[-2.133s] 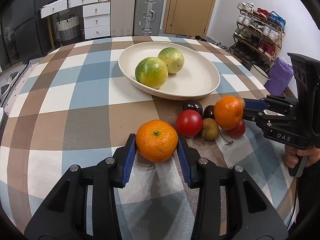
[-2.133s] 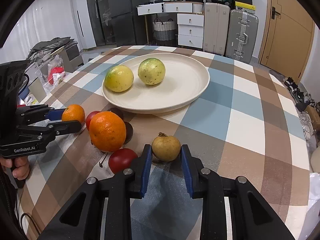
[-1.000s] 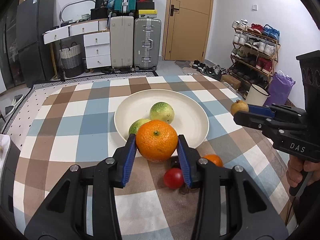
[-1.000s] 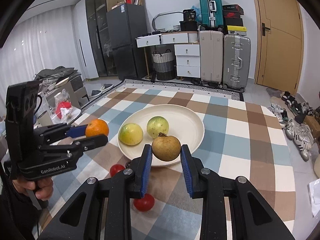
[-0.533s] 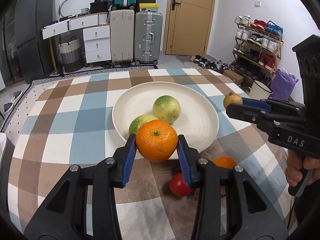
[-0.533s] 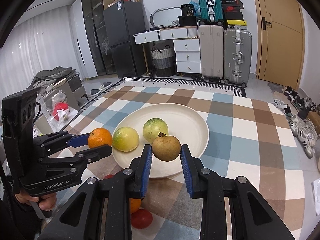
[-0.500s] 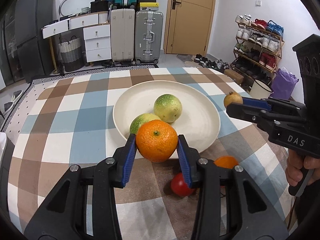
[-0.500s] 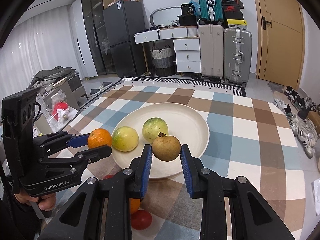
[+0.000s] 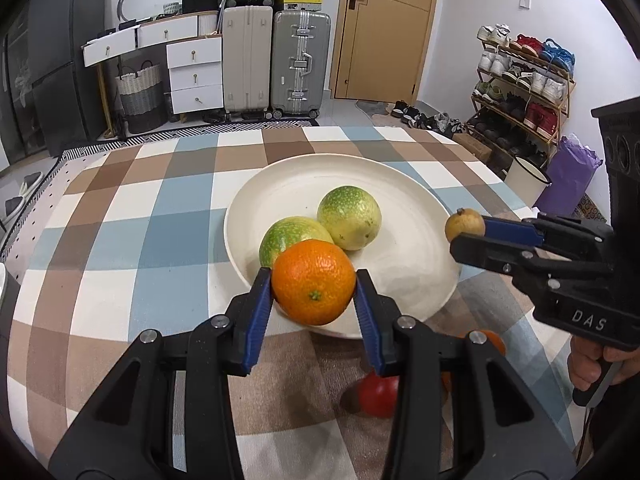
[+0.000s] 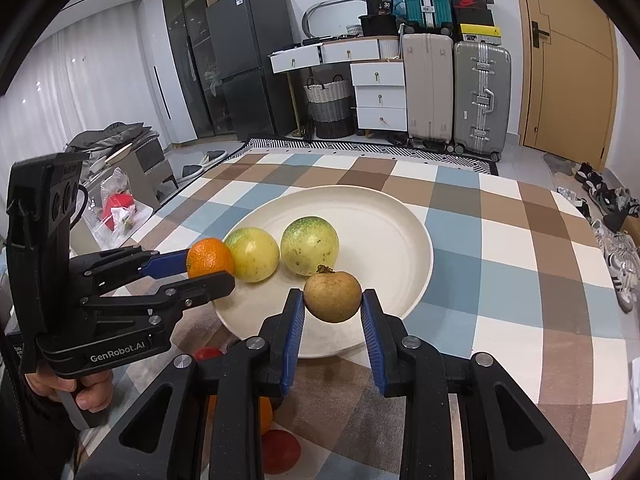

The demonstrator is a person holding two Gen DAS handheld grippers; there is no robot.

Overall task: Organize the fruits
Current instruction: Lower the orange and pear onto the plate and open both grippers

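My left gripper (image 9: pixel 314 294) is shut on an orange (image 9: pixel 313 282) and holds it in the air over the near rim of the cream plate (image 9: pixel 408 280). Two green-yellow round fruits (image 9: pixel 349 217) lie side by side on that plate. My right gripper (image 10: pixel 332 312) is shut on a small brown fruit (image 10: pixel 333 297) above the plate's (image 10: pixel 384 216) near right part. From the right wrist view the left gripper (image 10: pixel 208 266) reaches in from the left with its orange (image 10: pixel 209 257). A second orange (image 9: pixel 490 340) and a red fruit (image 9: pixel 378 394) lie on the cloth near me.
A checked cloth (image 9: pixel 120 248) in blue, brown and white covers the table. Beyond its far edge stand suitcases (image 9: pixel 276 60), white drawers (image 9: pixel 192 72) and a door. A shoe rack (image 9: pixel 520 80) lines the right wall. A person's hand (image 10: pixel 86 394) grips the left handle.
Both grippers have come forward and a little down toward the plate with their fruits, so the plate now looks larger and nearer. Neither grip has changed.
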